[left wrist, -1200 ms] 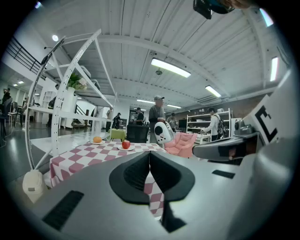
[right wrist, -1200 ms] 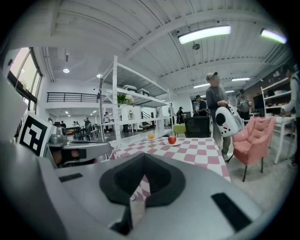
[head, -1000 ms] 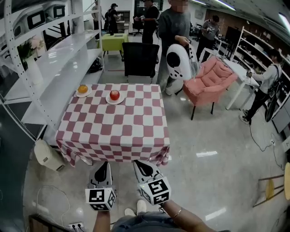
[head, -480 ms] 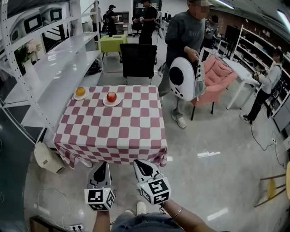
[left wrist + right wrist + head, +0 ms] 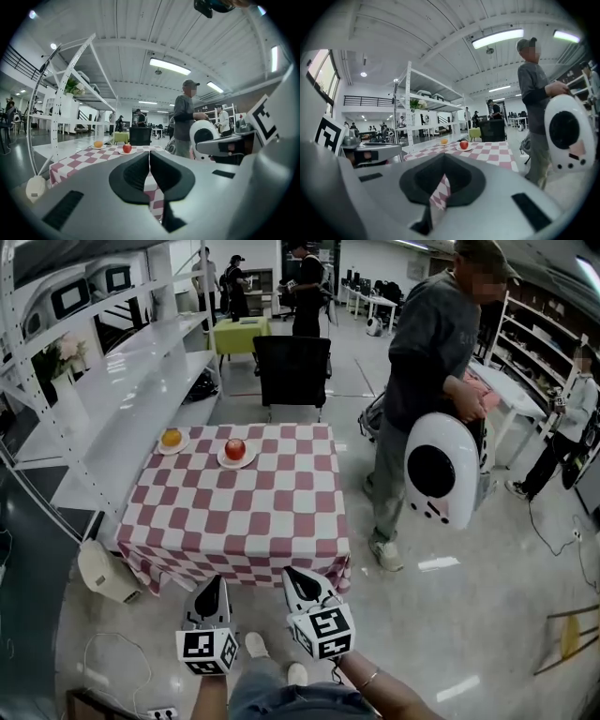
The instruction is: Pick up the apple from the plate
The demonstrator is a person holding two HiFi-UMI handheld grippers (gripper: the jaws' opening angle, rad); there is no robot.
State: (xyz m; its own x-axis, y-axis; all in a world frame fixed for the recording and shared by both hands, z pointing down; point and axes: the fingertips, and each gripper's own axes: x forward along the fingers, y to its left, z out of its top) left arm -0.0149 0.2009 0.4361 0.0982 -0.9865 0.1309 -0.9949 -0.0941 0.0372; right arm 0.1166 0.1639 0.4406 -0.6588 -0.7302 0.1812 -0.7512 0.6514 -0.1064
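Note:
A red apple [image 5: 235, 449] sits on a small white plate [image 5: 223, 460] at the far side of the table with the red-and-white checked cloth [image 5: 244, 512]. It also shows far ahead in the left gripper view as the apple [image 5: 127, 148] and in the right gripper view as the apple [image 5: 464, 145]. My left gripper [image 5: 214, 580] and right gripper [image 5: 292, 574] hang side by side before the table's near edge, well short of the apple. Both are shut and hold nothing: left gripper [image 5: 149, 153], right gripper [image 5: 444, 156].
An orange [image 5: 171, 438] lies on a second plate left of the apple. A person carrying a white domed carrier [image 5: 441, 468] stands close by the table's right side. A black chair [image 5: 292, 367] stands behind the table, white shelving [image 5: 103, 381] runs along the left.
The person with the white carrier has walked from behind the table round to its right side, nearer to me. Both grippers stay shut and have edged a little toward the table.

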